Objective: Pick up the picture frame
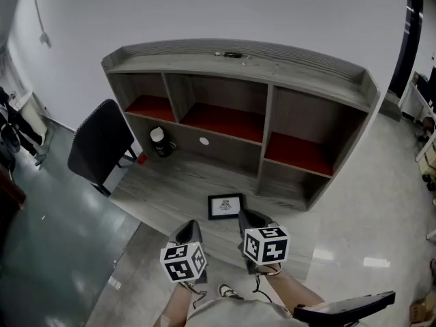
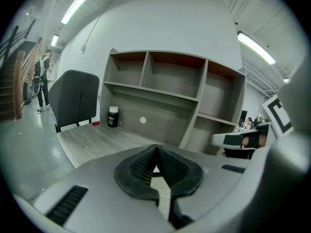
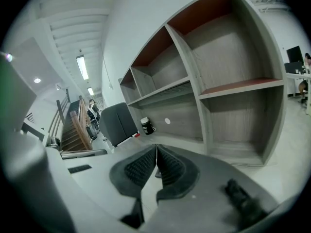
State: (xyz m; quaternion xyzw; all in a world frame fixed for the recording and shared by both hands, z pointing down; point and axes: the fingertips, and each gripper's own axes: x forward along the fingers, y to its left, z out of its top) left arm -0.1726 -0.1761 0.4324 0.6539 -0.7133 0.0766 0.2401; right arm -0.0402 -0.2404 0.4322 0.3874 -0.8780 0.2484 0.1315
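Presently the left gripper (image 1: 192, 225) and right gripper (image 1: 245, 214) jaws are pressed together on nothing. The picture frame (image 1: 225, 206) lies flat at centre. A black jar (image 1: 160, 142) stands in the shelf unit's (image 1: 270, 118) lower recess.

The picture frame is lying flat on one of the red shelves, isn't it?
Not quite. The picture frame is lying flat, but on the grey desk top, not on a shelf. The red shelves sit higher up behind it and hold no frame. The head view shows this.
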